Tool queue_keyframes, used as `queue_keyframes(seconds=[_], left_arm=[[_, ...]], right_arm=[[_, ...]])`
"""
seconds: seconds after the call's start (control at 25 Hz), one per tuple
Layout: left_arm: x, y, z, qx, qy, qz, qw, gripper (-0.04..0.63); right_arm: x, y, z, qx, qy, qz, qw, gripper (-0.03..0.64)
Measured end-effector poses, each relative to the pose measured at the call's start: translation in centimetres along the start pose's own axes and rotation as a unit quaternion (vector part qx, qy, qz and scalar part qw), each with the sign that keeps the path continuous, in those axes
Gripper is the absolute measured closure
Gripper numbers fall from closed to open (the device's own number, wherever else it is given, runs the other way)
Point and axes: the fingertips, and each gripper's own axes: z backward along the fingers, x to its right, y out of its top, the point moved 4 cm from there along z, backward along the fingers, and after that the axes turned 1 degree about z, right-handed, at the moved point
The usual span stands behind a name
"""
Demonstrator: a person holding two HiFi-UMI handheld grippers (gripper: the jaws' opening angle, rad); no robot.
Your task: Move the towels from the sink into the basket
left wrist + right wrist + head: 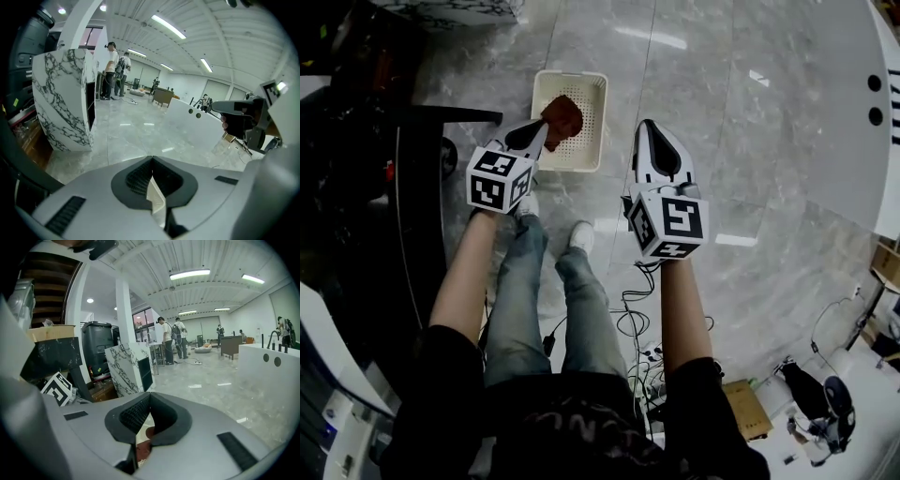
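Note:
A cream perforated basket stands on the grey marble floor, with a brown towel lying in its left part. My left gripper hangs just left of and above the towel, jaws shut with nothing between them. In the left gripper view the left gripper has its jaws meeting at the tips, and the cream basket shows through the gap below. My right gripper hangs right of the basket, shut and empty. In the right gripper view the right gripper shows the towel under its closed jaws.
A white counter with two dark holes curves along the top right. A black desk fills the left. Cables trail on the floor near my shoes. A marbled white cabinet stands ahead, with people far behind it.

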Motion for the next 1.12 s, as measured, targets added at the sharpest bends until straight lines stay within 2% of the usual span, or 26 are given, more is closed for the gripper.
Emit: queue_keyframes(seconds=[0.44, 0.64, 0.92, 1.12], left_arm=[[4.1, 9.3, 10.3, 0.056, 0.036, -0.031, 0.9973, 0.580], [5.6, 12.7, 14.6, 0.087, 0.052, -0.027, 0.9945, 0.580], [8.1, 16.5, 19.5, 0.121, 0.060, -0.038, 0.9901, 0.580], [9.0, 19.5, 22.9, 0.141, 0.073, -0.063, 0.9853, 0.580]], right_arm=[[-2.1, 10.1, 5.5, 0.024, 0.001, 0.018, 1.000, 0.601], [-2.9, 14.1, 7.9, 0.037, -0.001, 0.024, 0.999, 0.601], [-4.6, 18.4, 11.0, 0.053, 0.003, 0.032, 0.998, 0.601], [-5.1, 20.9, 13.2, 0.064, -0.002, 0.031, 0.997, 0.601]])
